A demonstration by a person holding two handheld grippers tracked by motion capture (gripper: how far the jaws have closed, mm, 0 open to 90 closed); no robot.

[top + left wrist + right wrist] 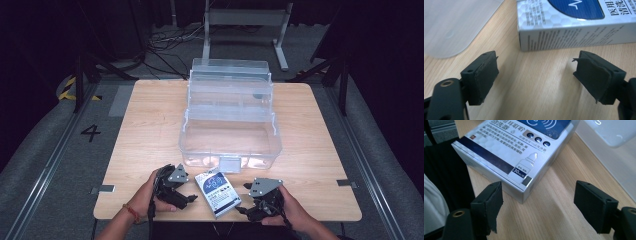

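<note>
- Silver-and-blue cardboard marks the medicine box [217, 193], which lies flat on the wooden table [150, 125] near its front edge, between the two hands.
- Its printed top faces up, with blue panels, Chinese lettering and a small picture of a dropper bottle.
- On the box's left, the left tool [186, 199] sits low over the table in the person's left hand [146, 196], jaws pointing toward the box.
- From the left gripper view, the left tool [535, 75] has its jaws spread apart with bare wood between them; the box's grey side [574, 37] lies just beyond the pads, not touched. So that tool is released.
- On the box's right, the right tool [246, 199] is carried by the right hand [290, 210], also aimed at the box.
- From the right gripper view, the right tool [539, 202] is likewise released: the jaws stand wide, and the box's near corner [524, 187] sits just ahead of the gap, close to the left-hand pad [491, 200] but clear of it.
- Behind the box stands a clear plastic storage case [230, 135], opened out in tiers, its front latch close to the box's far end.
- Nothing shows inside the case's front compartment.
</note>
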